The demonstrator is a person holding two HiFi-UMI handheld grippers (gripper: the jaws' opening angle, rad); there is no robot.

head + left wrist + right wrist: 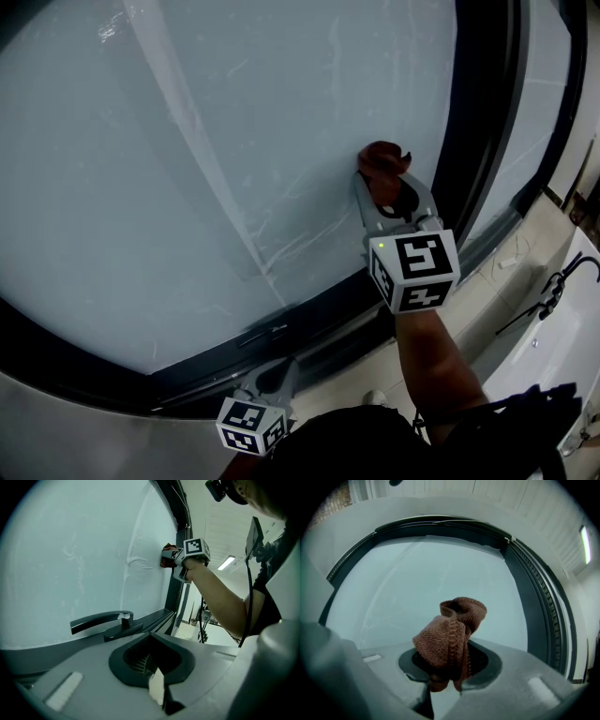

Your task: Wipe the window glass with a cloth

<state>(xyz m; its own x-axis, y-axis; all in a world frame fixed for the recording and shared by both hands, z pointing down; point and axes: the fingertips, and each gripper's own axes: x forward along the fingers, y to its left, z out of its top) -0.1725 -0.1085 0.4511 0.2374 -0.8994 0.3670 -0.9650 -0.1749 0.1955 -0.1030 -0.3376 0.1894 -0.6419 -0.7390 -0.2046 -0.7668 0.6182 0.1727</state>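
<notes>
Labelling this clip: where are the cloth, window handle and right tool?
cloth [451, 639], right gripper view, bunched middle.
window handle [101, 619], left gripper view, lever arm.
right tool [384, 185], head view, between its tips.

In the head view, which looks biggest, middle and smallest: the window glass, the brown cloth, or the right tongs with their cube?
1. Window glass: fills most of the picture.
2. Right tongs, cube included, though being nearer the camera enlarges them.
3. Brown cloth, a small bunch pinched in those tongs.
</notes>
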